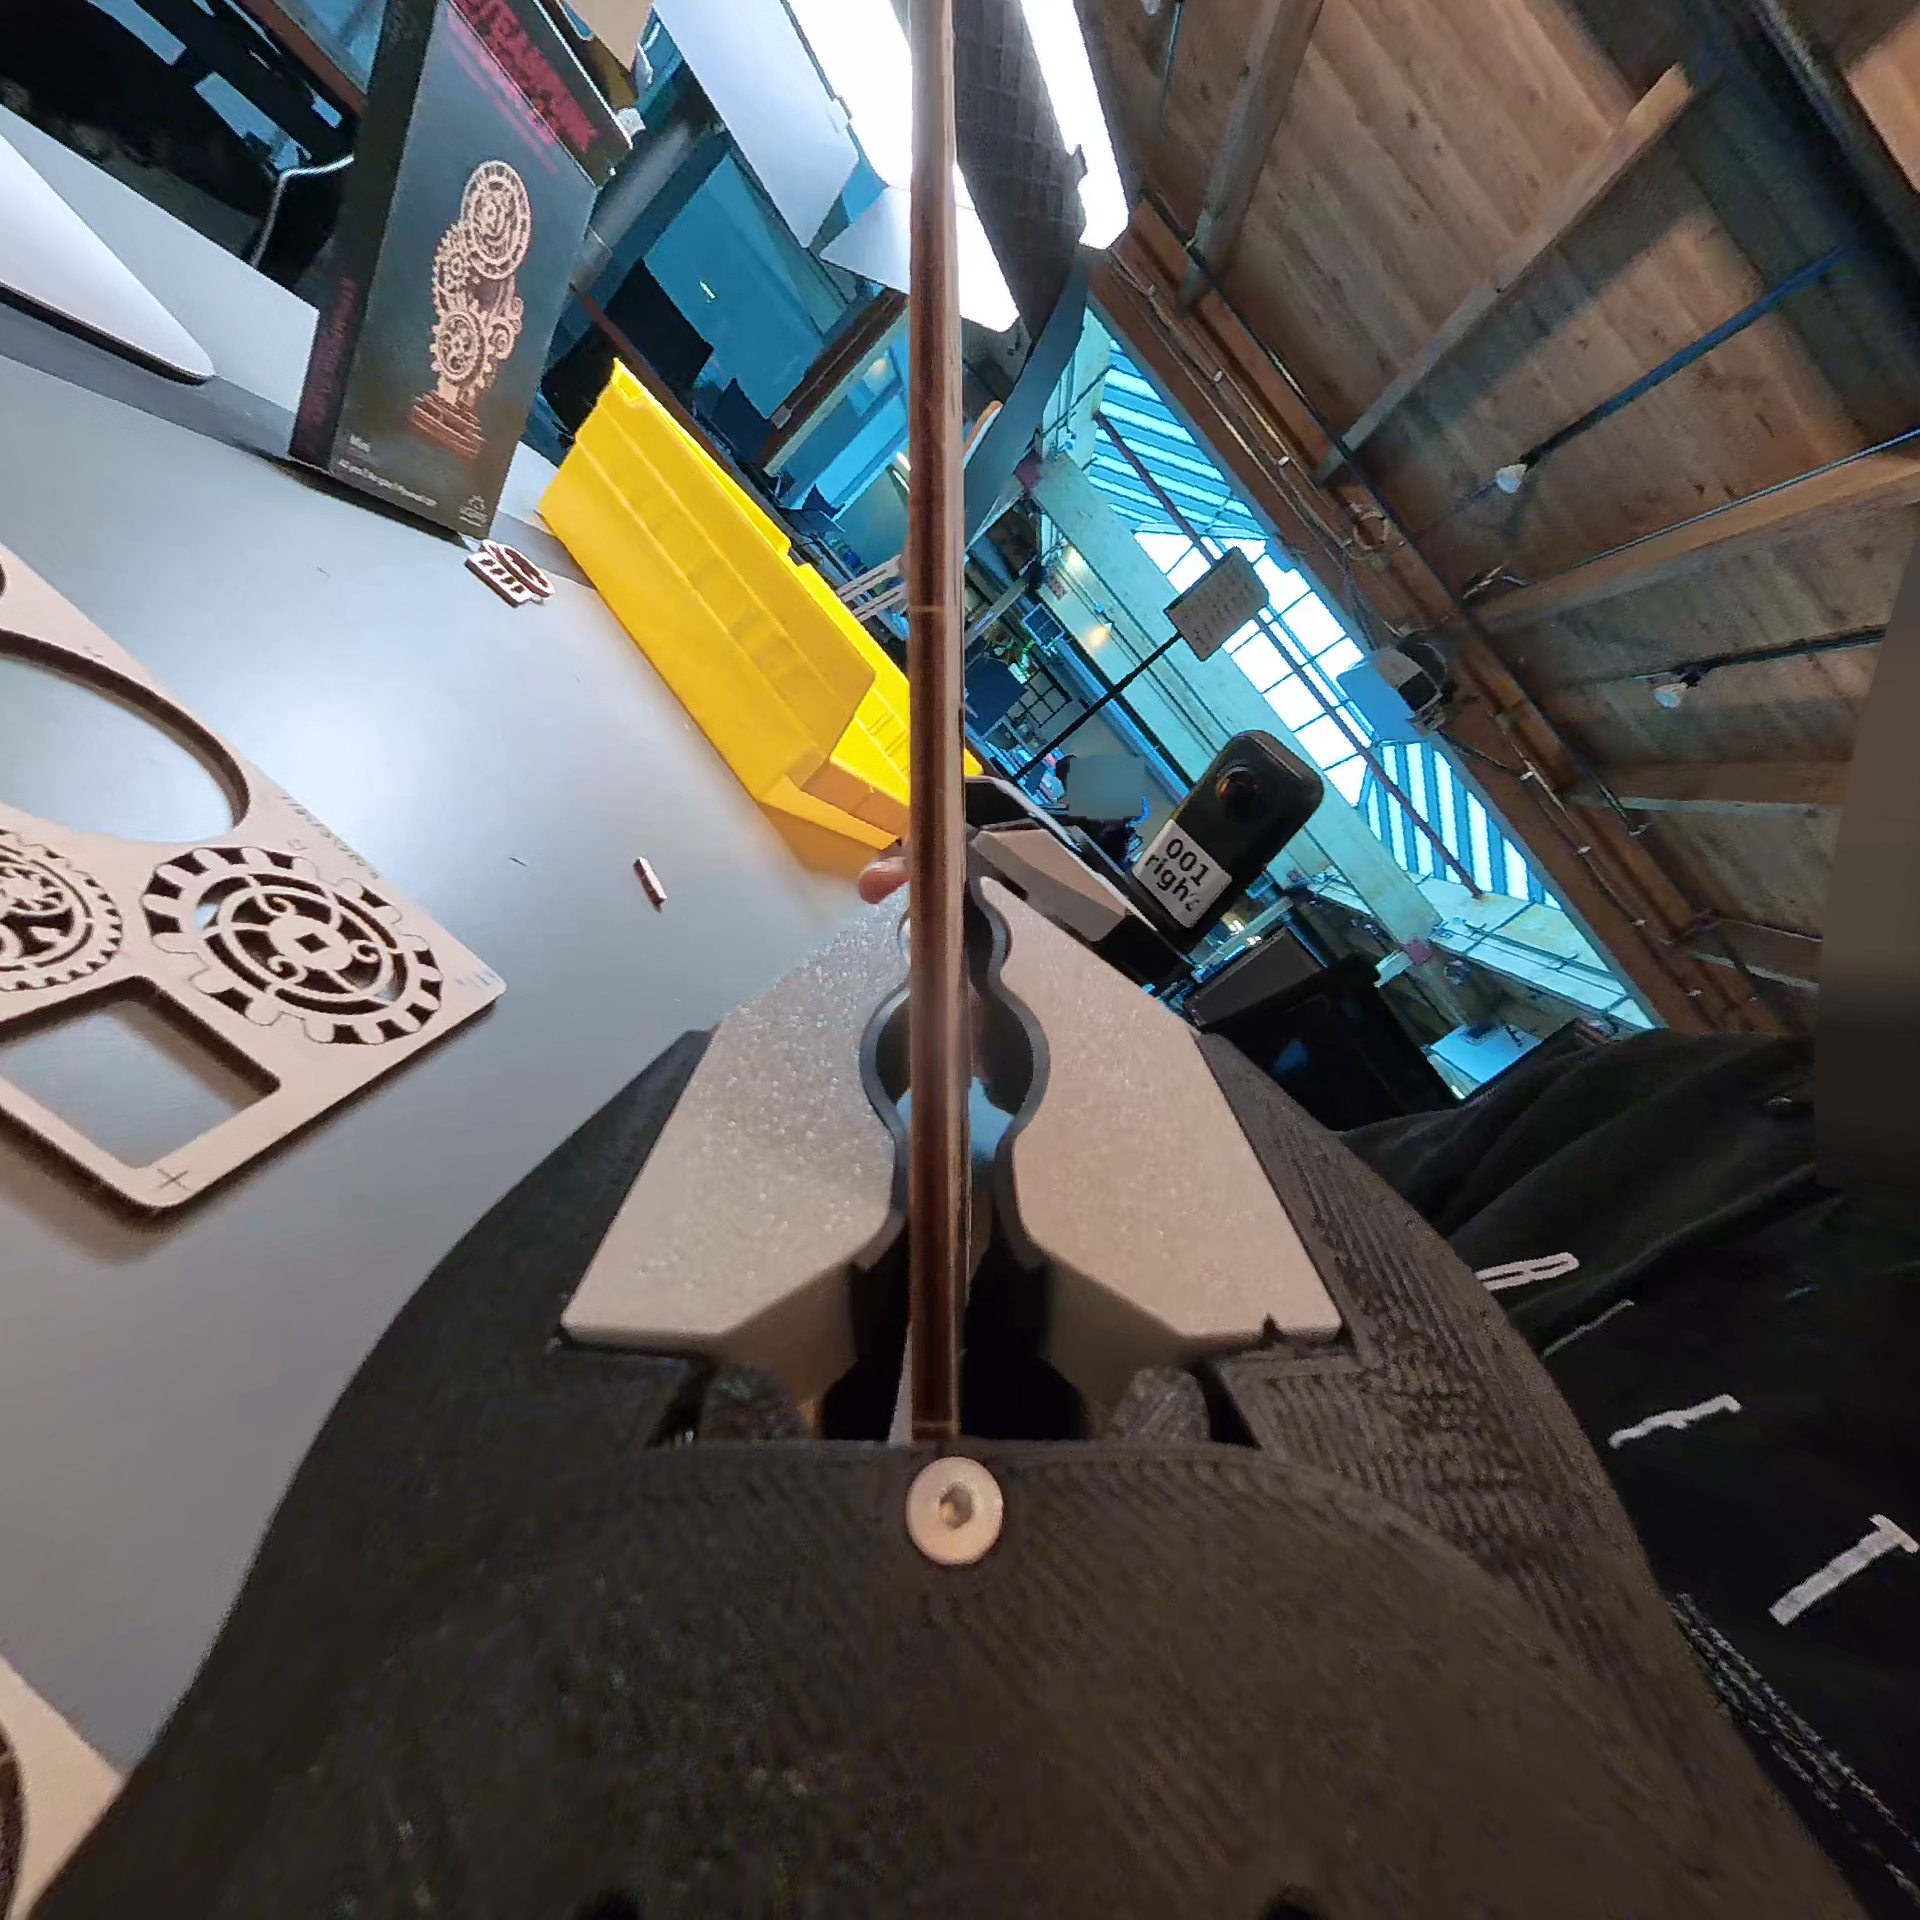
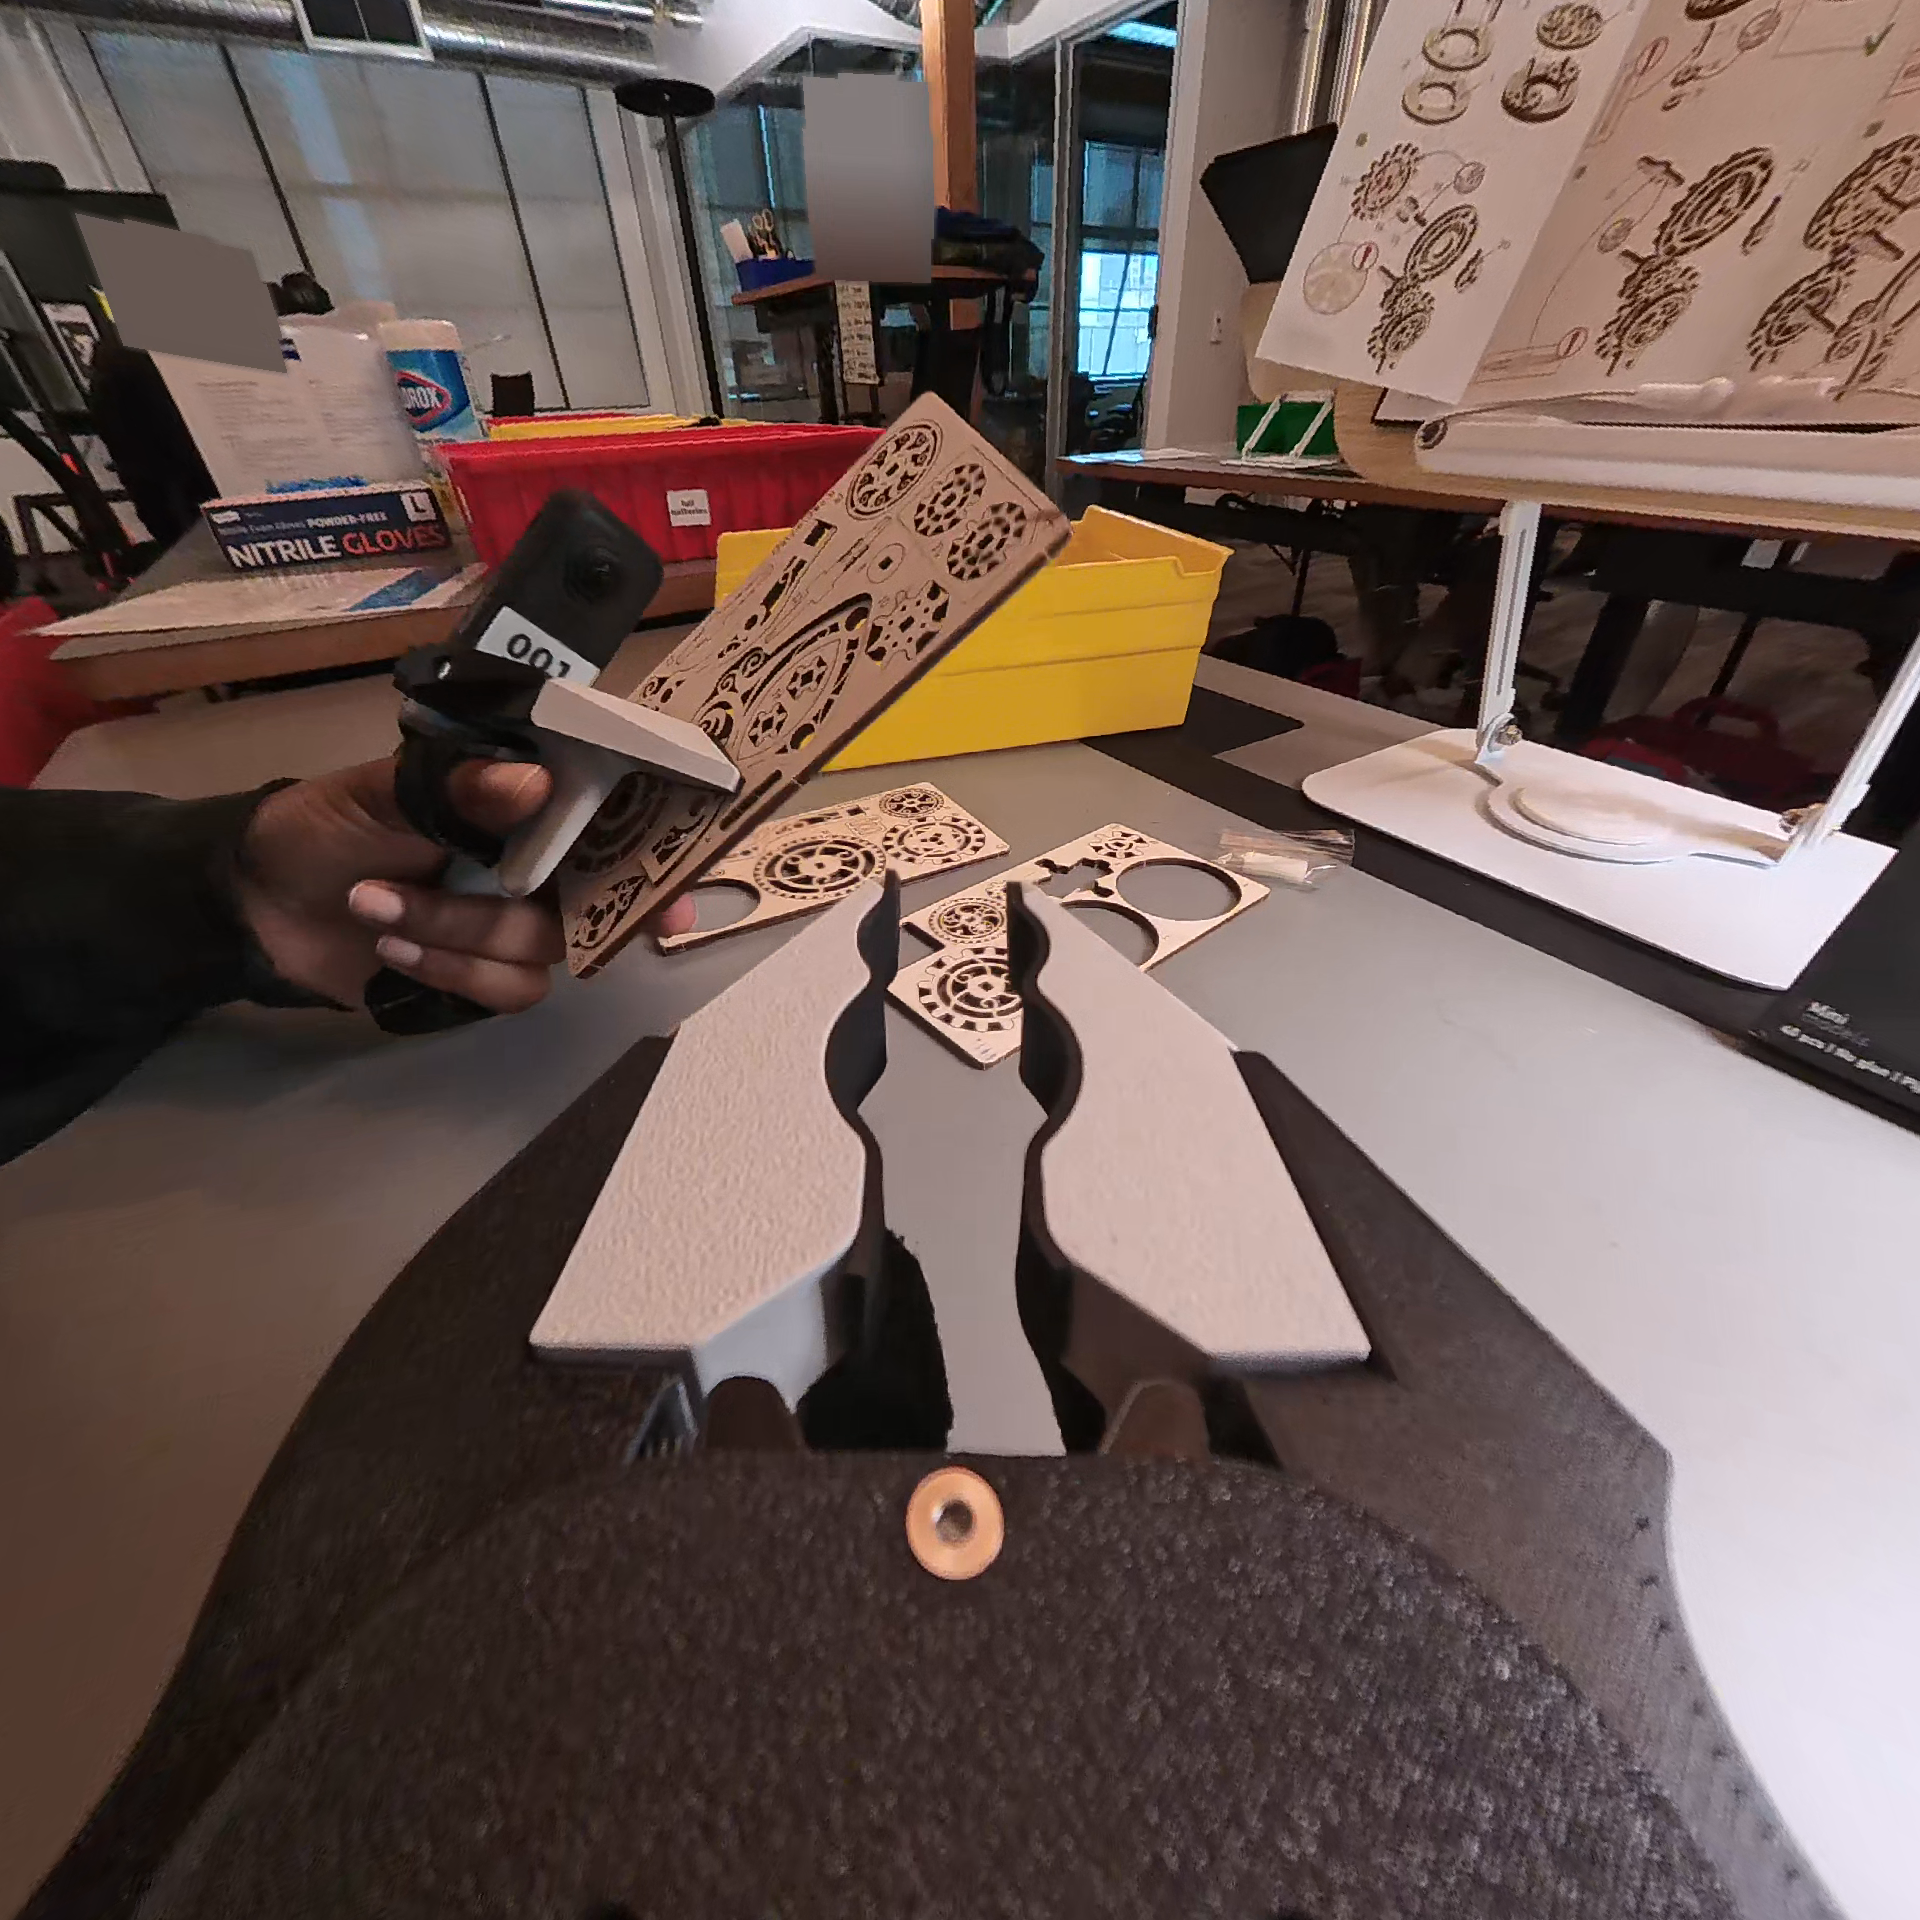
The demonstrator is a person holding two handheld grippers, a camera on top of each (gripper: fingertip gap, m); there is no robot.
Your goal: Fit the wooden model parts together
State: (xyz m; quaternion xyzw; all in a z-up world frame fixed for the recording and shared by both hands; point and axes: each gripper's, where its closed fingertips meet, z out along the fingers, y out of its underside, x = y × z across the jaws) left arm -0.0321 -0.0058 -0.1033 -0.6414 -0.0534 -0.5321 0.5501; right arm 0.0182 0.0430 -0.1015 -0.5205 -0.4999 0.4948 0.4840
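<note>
Left gripper [image 1: 940, 1039]: grey fingers pressed onto a thin, flat laser-cut plywood parts sheet [image 1: 935, 520], seen edge-on in the left wrist view as a dark vertical line running up out of the jaws. From the right wrist view the same sheet [image 2: 831, 655] is held in the air above the table, tilted, its far end rising toward the yellow plastic bin [image 2: 1091, 665]. It is clamped near its lower end. Gear and ornament shapes sit uncut in the sheet. One fingertip of the holding hand [image 2: 416, 883] touches the sheet's lower corner.

Right gripper [image 2: 951, 935]: fingers spread apart, nothing between them, held low over the grey tabletop [image 2: 1455, 1195]. It points toward two more flat plywood sheets with round cut-outs [image 2: 1081, 914] lying on the table just past its tips.

Further out: a small loose toothed wooden piece [image 1: 509, 574] lies on the table beside the dark printed kit box [image 1: 447, 301]. An open instruction booklet with gear drawings [image 2: 1621, 197] rests on a white stand [image 2: 1600, 831] to the right.

Step, as judged: part extraction, ahead of any fitting. No two pieces appear joined yet.

Next move, as judged: bring the free right gripper up to the held sheet and press or pinch out one part. This calls for a firm left clamp, and care with thin plywood, which may snap at its tabs.
</note>
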